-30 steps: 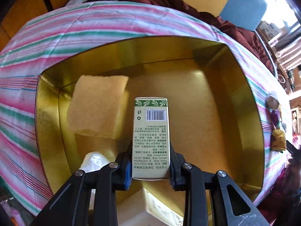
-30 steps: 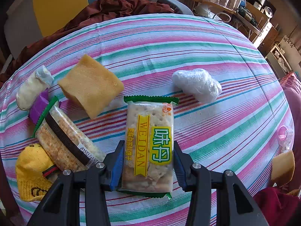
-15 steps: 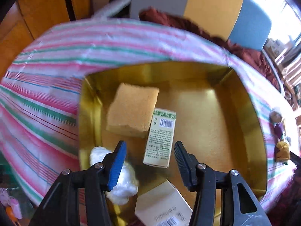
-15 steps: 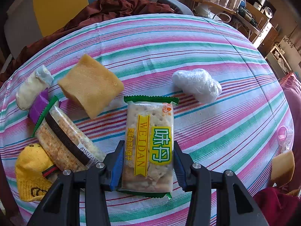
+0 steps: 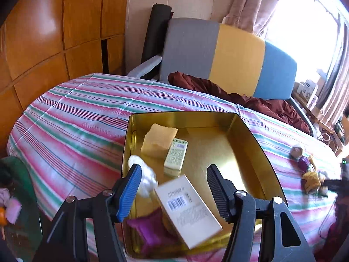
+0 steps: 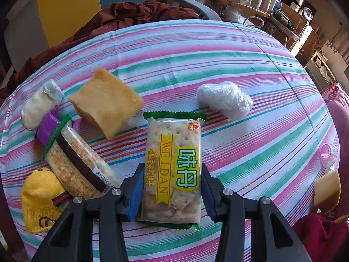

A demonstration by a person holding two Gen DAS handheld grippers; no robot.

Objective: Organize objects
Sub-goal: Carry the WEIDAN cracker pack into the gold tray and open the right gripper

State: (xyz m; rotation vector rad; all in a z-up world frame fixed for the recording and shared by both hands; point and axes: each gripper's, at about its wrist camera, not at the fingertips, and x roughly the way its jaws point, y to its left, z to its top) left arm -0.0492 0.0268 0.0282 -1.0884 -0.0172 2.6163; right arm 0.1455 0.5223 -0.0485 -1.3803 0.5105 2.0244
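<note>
A gold tin (image 5: 257, 144) stands on the striped tablecloth. In it lie a yellow sponge (image 5: 159, 140), a small green carton (image 5: 176, 156) leaning against the sponge, a white wad (image 5: 145, 178), a white barcode box (image 5: 187, 209) and a purple item (image 5: 150, 229). My left gripper (image 5: 173, 187) hovers above the tin's near end, its jaws opening with nothing between them. My right gripper (image 6: 172, 193) is shut on a green-edged cracker packet (image 6: 173, 166) that rests on the cloth.
Around the packet lie a yellow sponge (image 6: 106, 102), a wrapped white wad (image 6: 224, 100), a cracker sleeve (image 6: 76, 163), a yellow sock (image 6: 41, 198) and a white roll (image 6: 39, 104). A grey, yellow and blue chair (image 5: 229, 59) stands behind the table.
My left gripper let go of the green carton, opened, and drew back and up from the tin. The carton now lies against the sponge. The right gripper and its packet stayed put.
</note>
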